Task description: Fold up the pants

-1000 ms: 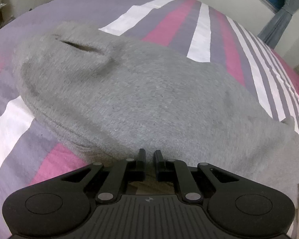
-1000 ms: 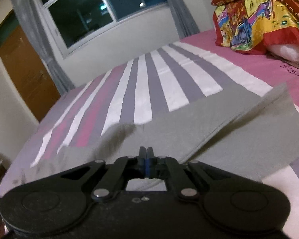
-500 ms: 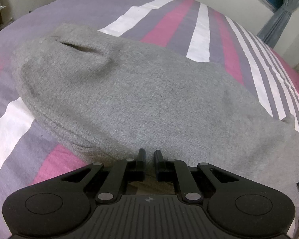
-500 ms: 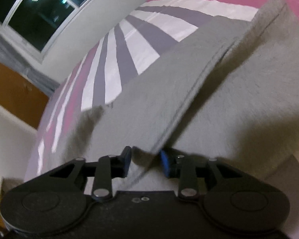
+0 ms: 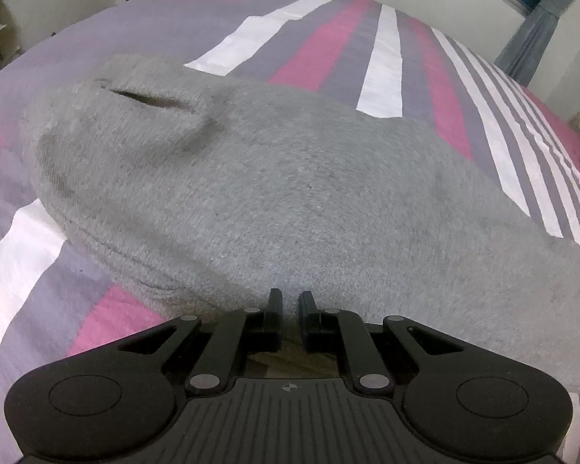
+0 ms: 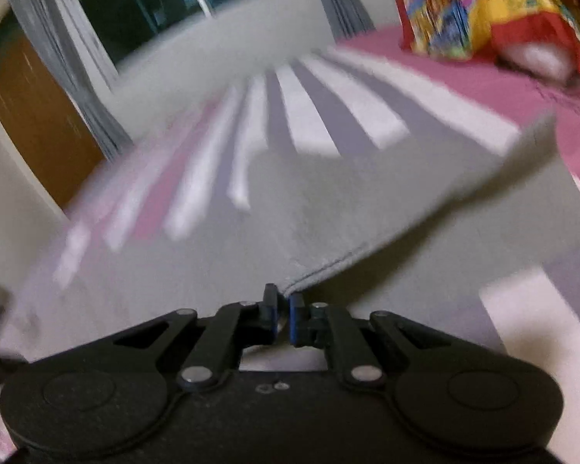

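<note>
Grey knitted fleece pants point(image 5: 274, 201) lie spread across a bed covered by a striped sheet point(image 5: 328, 38) in pink, lilac-grey and white. In the left wrist view the garment fills the middle of the frame, a dark slit-like pocket opening point(image 5: 150, 98) near its far left end, its near edge rolled into a thick seam above a pink stripe.

The left gripper point(image 5: 289, 301) sits at the near edge of the pants. Its black fingers point(image 5: 274, 305) stand nearly together with a narrow gap, and grey fabric lies between and below them — they pinch the pants' edge.

The right wrist view is blurred by motion. The right gripper point(image 6: 283, 305) has its blue-padded fingers point(image 6: 295, 309) drawn close, and a hemmed corner of the pants point(image 6: 328, 208) enters the slit between them; the fingers clamp that hem. From this corner the hem runs up to the right as a raised edge, with a further layer of grey cloth beneath it on the bed.

Background, right wrist view: a brightly printed red and yellow pillow stack point(image 6: 483, 7) at the far right of the bed, a dark window point(image 6: 135, 4) with grey curtains point(image 6: 62, 58), and an orange-brown door point(image 6: 34, 116) at left.
</note>
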`<state>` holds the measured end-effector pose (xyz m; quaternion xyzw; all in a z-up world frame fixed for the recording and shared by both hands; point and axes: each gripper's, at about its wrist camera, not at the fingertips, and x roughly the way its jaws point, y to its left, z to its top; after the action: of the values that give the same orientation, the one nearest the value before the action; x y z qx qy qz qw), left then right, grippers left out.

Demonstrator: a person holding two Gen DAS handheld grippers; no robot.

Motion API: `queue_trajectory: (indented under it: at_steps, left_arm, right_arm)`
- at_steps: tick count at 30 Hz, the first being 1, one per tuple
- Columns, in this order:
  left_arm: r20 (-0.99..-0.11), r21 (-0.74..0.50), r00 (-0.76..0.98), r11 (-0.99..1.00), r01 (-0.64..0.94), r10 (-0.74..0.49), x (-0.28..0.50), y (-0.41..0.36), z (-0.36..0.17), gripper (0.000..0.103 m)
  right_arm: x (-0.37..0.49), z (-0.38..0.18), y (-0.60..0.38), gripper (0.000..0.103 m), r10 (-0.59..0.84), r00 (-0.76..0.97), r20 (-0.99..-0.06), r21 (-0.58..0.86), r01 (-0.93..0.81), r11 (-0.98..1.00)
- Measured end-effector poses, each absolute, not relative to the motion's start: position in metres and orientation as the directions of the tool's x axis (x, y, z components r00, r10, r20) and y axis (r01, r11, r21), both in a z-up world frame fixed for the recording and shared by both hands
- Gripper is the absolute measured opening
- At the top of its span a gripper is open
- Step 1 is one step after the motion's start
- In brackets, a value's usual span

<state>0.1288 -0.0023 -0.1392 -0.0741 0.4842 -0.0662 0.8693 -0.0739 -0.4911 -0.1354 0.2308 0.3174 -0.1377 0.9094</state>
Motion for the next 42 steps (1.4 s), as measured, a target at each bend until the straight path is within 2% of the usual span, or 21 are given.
queue_trajectory:
  at_steps: [3,4,6,9,17,24,29,31,32,33,39,40,42]
  left_arm:
    - [-0.833,-0.176,0.525,0.983,0.049,-0.175,0.128,-0.004,-0.138,0.01]
    - [-0.834,-0.168,0.526,0.984,0.05,-0.169,0.128,-0.006,-0.136,0.01]
    - [-0.832,-0.16,0.532,0.986,0.043,-0.158,0.126,-0.008,-0.131,0.01]
    - [-0.816,-0.158,0.553,0.985,0.07,-0.17,0.121,-0.017,-0.121,0.01]
    - [-0.826,-0.174,0.518,0.974,0.145,-0.224,0.116,-0.059,-0.125,0.01]
    - [-0.834,-0.145,0.515,0.979,0.141,-0.198,0.118,-0.064,-0.129,0.011]
    - [-0.834,-0.123,0.522,0.982,0.141,-0.179,0.118,-0.068,-0.132,0.012]
    - [-0.834,-0.113,0.524,0.983,0.144,-0.173,0.117,-0.069,-0.133,0.012]
    - [-0.834,-0.111,0.524,0.983,0.145,-0.171,0.118,-0.069,-0.133,0.012]
    - [-0.834,-0.112,0.524,0.983,0.144,-0.172,0.118,-0.069,-0.133,0.012]
    - [-0.832,-0.115,0.526,0.982,0.149,-0.178,0.117,-0.068,-0.133,0.012]
    - [-0.831,-0.117,0.527,0.982,0.148,-0.178,0.116,-0.068,-0.134,0.012]
    - [-0.828,-0.117,0.532,0.982,0.147,-0.178,0.115,-0.068,-0.134,0.012]
  right_arm:
    - [-0.068,-0.158,-0.5,0.007,-0.081,0.712,-0.698,0.337,0.427,0.839]
    - [-0.066,-0.157,-0.501,0.01,-0.079,0.714,-0.695,0.346,0.429,0.835]
    - [-0.063,-0.154,-0.506,0.022,-0.055,0.719,-0.693,0.377,0.427,0.822]
    - [-0.071,-0.144,-0.508,0.029,-0.052,0.739,-0.672,0.402,0.423,0.812]
    - [-0.071,-0.135,-0.547,0.033,-0.05,0.772,-0.634,0.471,0.436,0.767]
    - [-0.041,-0.116,-0.579,0.034,-0.067,0.817,-0.573,0.486,0.405,0.775]
    - [-0.009,-0.116,-0.609,0.034,-0.11,0.802,-0.588,0.47,0.449,0.759]
    - [0.0,-0.121,-0.619,0.027,-0.148,0.771,-0.619,0.433,0.493,0.755]
    - [0.001,-0.121,-0.622,0.015,-0.173,0.759,-0.628,0.414,0.513,0.752]
    - [0.0,-0.117,-0.625,0.008,-0.2,0.757,-0.622,0.394,0.524,0.755]
    - [-0.054,-0.065,-0.588,0.008,-0.349,0.836,-0.425,0.175,0.453,0.874]
    - [-0.066,-0.068,-0.584,0.008,-0.355,0.831,-0.427,0.159,0.456,0.876]
    - [-0.085,-0.09,-0.583,0.008,-0.357,0.792,-0.495,0.142,0.479,0.866]
